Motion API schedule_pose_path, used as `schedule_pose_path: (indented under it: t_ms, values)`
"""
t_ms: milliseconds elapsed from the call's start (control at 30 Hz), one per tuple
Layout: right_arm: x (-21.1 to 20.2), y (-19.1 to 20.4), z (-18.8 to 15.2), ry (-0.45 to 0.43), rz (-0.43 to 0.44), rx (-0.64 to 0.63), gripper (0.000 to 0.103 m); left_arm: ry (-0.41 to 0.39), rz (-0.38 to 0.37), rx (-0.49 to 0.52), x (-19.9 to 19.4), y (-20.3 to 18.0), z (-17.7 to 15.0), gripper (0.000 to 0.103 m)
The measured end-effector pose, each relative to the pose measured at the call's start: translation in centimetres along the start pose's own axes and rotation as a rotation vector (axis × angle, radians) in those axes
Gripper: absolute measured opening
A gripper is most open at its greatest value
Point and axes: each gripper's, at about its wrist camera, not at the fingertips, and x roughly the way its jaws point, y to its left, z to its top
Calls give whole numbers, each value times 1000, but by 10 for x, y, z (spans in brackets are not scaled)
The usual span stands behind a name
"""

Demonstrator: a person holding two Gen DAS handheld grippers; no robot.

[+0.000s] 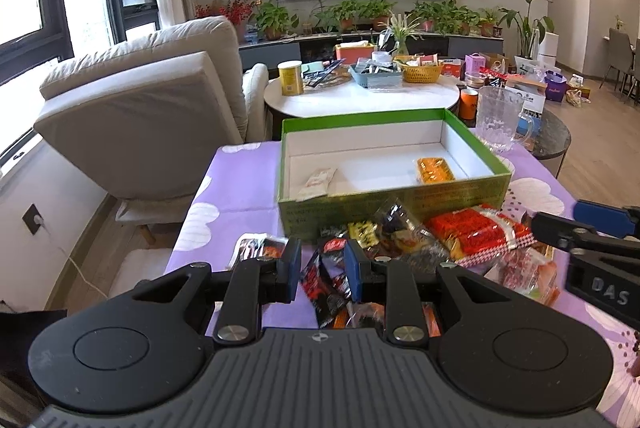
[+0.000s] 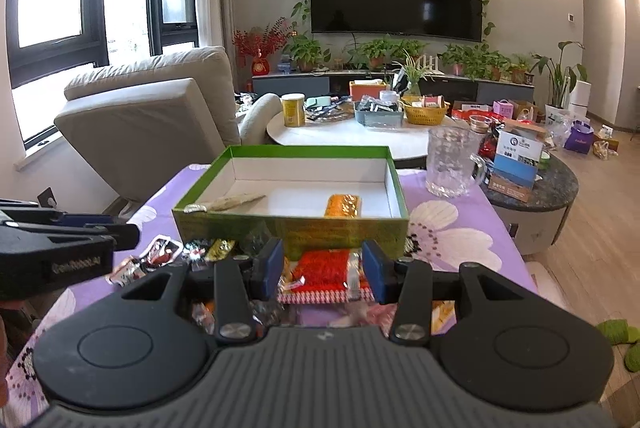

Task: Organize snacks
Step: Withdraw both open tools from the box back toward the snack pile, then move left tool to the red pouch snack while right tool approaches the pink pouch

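Two snacks lie inside the green box [image 1: 384, 203] on the purple flowered table [image 1: 236, 195]. On the left of the box floor is a pale long packet [image 1: 318, 181], with one end up against the near wall. To the right of it, well apart, is an orange packet [image 1: 435, 169] near the box's right wall.

In front of the box, along the table's near edge, is a heap of loose snacks. At the left end are dark red-and-black packets [image 1: 324, 280]. The left gripper [image 1: 322, 266] hangs over them with its blue pads partly apart, and nothing is pinched between them.

Further right is a big red packet with a checked edge [image 2: 328, 272], just beside the box's near wall. The right gripper [image 2: 323, 270] is above it with its pads wide apart, one on each side of the packet. I cannot tell if the pads touch it.

A clear glass jug [image 2: 450, 163] stands near the table's far right corner.
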Motion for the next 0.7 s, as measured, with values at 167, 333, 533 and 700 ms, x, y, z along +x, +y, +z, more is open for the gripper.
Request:
schedule_pose_path:
  t_ms: [167, 333, 533, 700]
  values:
    - [-2, -11, -21, 29, -31, 6, 47, 46, 31, -51, 6, 27, -21, 22]
    - [7, -20, -43, 94, -41, 21, 47, 109, 84, -113, 25, 58, -41, 22]
    - [20, -23, -55, 136, -31, 18, 47, 120, 87, -105, 46, 68, -43, 22]
    - [30, -26, -60, 168, -26, 25, 47, 104, 54, -41, 68, 62, -39, 22]
